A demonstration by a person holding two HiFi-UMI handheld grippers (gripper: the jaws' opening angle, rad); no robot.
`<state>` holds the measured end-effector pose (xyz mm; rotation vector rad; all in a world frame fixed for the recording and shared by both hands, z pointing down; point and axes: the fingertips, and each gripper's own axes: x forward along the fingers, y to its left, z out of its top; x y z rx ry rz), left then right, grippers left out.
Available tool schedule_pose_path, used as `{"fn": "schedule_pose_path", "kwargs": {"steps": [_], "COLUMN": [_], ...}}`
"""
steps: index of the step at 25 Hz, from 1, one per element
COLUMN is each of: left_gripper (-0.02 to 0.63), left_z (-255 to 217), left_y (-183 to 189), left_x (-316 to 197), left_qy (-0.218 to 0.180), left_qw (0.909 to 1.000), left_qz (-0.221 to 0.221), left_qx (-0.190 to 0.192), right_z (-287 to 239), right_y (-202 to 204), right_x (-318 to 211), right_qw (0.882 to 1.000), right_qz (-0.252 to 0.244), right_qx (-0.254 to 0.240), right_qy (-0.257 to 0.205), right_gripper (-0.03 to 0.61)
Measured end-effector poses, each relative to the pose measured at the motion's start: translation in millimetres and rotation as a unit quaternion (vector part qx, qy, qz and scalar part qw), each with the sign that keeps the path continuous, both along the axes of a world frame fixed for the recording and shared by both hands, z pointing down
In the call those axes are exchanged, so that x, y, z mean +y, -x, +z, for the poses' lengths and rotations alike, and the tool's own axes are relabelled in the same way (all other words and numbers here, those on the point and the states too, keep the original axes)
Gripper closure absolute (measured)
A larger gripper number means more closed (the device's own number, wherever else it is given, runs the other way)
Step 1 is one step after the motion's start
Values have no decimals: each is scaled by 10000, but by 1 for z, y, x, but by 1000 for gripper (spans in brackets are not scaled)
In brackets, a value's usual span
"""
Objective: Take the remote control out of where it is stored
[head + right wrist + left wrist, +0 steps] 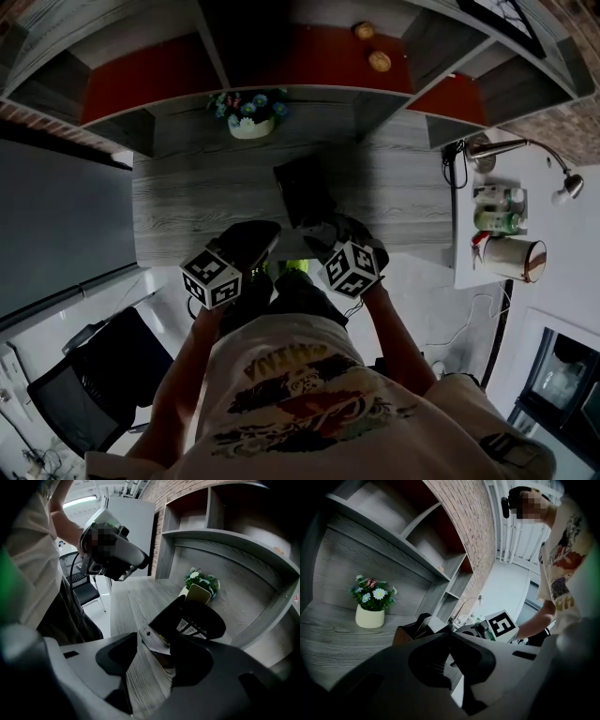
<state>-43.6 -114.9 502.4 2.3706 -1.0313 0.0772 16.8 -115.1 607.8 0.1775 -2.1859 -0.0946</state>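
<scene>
One remote control (151,635), between right gripper (156,643) jaws

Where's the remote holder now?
Mid-desk in the head view, the dark holder sits right of the flower pot, just ahead of the open right gripper.

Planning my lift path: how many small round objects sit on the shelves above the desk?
2. One round object lies in the red-backed compartment, the other round object beside it, nearer the desk. Some shelf corners are hidden, so more are possible.
</scene>
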Motion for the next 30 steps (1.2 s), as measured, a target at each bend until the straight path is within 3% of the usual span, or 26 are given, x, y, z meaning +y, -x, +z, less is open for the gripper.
{"fn": "schedule_pose_path", "kwargs": {"steps": [9, 15, 30], "left_gripper": [614, 614, 614], "left_z": [5, 2, -4], "left_y": [7, 1, 8], "left_x": [0, -1, 6], "left_qy": [108, 94, 22], "left_qw": [9999, 9999, 10000], "left_qz": [-95, -48, 14], "left_qx": [-30, -7, 20], "right_z": [10, 13, -17], "right_y": [3, 3, 16], "right_x": [-6, -8, -7], "right_qw": [9995, 9969, 9957], "right_qz": [-220, -427, -275], "right_qx": [109, 273, -237], "right_qy": [-181, -594, -855], "right_gripper": [374, 394, 448]}}
